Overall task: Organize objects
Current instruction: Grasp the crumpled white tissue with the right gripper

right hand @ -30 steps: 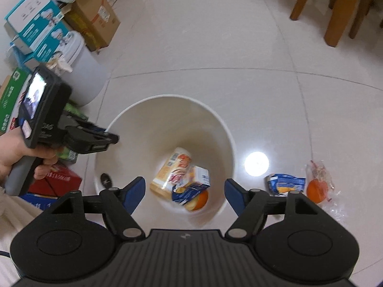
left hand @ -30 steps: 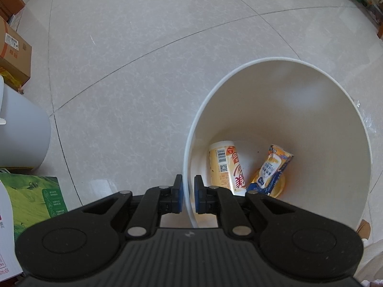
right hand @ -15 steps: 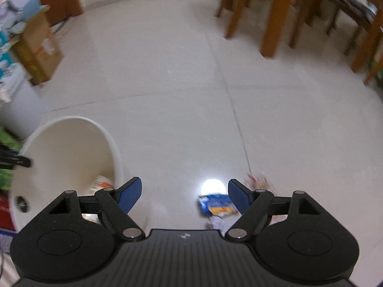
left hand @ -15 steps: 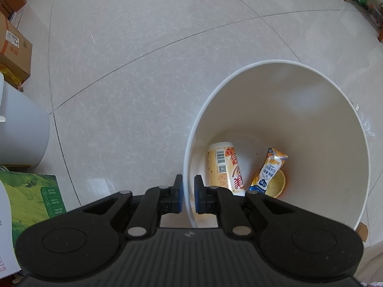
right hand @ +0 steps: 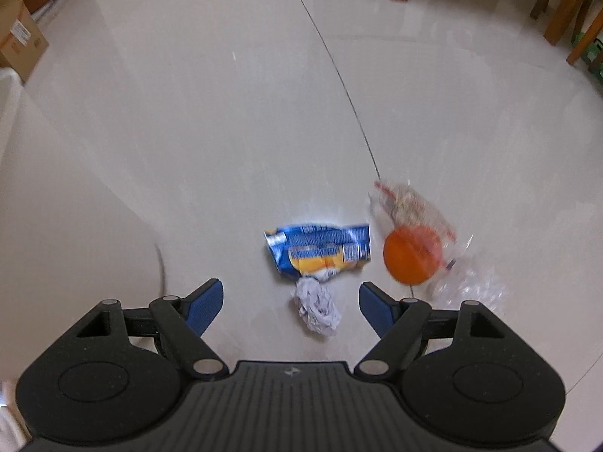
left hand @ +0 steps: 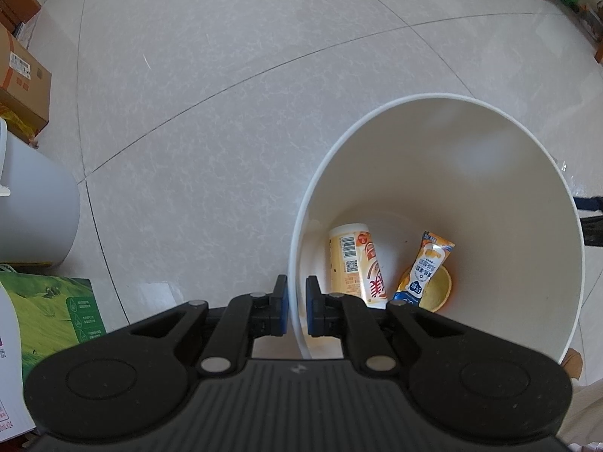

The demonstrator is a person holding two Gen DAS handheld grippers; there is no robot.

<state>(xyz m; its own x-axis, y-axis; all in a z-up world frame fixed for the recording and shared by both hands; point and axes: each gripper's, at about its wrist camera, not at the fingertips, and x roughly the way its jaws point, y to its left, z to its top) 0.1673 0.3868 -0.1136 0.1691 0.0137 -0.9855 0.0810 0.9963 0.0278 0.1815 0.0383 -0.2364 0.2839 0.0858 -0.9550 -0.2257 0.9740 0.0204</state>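
Observation:
My left gripper [left hand: 296, 303] is shut on the rim of a white bucket [left hand: 490, 158] and holds it tilted. Inside lie a yellow drink cup [left hand: 356, 263], a blue-and-orange snack wrapper [left hand: 426, 267] and an orange lid [left hand: 439, 290]. My right gripper [right hand: 291, 307] is open and empty, low over the floor. Just ahead of it lie a crumpled white tissue [right hand: 318, 309], a crumpled blue-and-yellow wrapper [right hand: 320, 250] and an orange ball [right hand: 412, 254] in a clear plastic bag [right hand: 463, 282].
A grey bin [left hand: 34, 207], a green carton [left hand: 52, 316] and cardboard boxes [left hand: 22, 79] stand at the left. Wooden chair and table legs [right hand: 557, 3] line the far edge. The bucket's blurred wall [right hand: 56, 207] fills the right wrist view's left.
My right gripper has swung right from above the bucket to the litter on the floor and come lower. The left gripper still holds the bucket rim.

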